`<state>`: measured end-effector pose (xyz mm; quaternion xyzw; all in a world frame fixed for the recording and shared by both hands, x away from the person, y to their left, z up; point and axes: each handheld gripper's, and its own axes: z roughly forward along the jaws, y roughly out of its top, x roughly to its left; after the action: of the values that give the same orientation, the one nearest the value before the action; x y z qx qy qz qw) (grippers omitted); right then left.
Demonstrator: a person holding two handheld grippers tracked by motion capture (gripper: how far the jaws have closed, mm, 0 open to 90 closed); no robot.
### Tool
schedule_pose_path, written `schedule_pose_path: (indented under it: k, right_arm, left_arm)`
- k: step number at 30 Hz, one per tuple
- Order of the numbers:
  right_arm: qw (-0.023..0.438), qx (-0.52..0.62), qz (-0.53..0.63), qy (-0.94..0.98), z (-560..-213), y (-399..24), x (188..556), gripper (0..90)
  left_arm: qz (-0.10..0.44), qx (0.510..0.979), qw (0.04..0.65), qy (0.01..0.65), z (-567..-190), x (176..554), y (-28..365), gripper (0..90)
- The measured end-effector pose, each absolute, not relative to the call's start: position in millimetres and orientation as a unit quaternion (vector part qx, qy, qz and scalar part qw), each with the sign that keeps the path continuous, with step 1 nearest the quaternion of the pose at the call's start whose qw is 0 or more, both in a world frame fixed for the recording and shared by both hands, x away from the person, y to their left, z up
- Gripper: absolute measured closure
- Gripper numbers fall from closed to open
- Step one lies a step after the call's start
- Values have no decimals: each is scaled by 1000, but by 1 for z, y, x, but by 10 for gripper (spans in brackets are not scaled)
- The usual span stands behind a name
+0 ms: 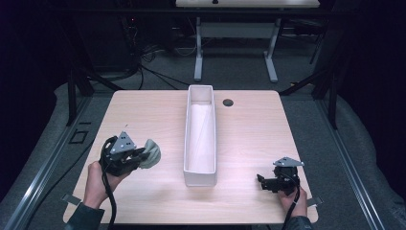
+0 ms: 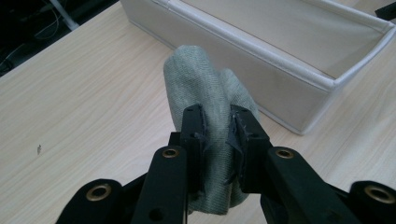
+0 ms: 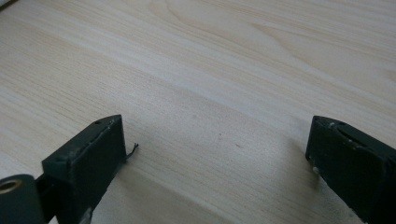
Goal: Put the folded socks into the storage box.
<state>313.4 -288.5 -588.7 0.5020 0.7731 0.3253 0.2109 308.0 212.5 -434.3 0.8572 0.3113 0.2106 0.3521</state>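
Forearms and hands enter at the near edge of the high view, one set of tongs in each hand. Left tongs [image 1: 143, 155] sit over the near-left part of the worktop [image 1: 249, 124], gripped by the left hand [image 1: 98, 179], a black cable trailing back toward the sleeve and a grey three-cornered plate on top. Their jaws are pinched onto a grey-green cloth [image 1: 152, 153]; in the left gripper view the left tongs [image 2: 217, 135] have both black jaws pressed into the cloth [image 2: 203, 79], which bulges up between and beyond them as a soft rounded fold. Cloth appears lifted or just touching the wood; cannot tell which. Just right of the cloth, and apart from it, stands a long narrow white bin [image 1: 200, 139], open-topped, running from near to far down the middle of the worktop; the left gripper view shows the bin [image 2: 280, 84] with a fabric-like wall and corded rim, inside pale and bare where visible. Right tongs [image 1: 261, 179] rest low at the near-right corner, held by the right hand [image 1: 294, 199], well apart from the bin. In the right gripper view the right tongs [image 3: 215, 154] are spread wide, nothing between them but light wood grain. Small dark round grommet [image 1: 228, 102] sits at the far side, right of the bin's far end.
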Motion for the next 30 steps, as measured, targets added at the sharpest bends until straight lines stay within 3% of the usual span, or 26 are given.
schedule_pose_path:
  k: [30]
  right_arm:
    - [211,502,327,772,-589,-288,313,45]
  left_arm:
    - [222,859,362,286,-415,314,192,765]
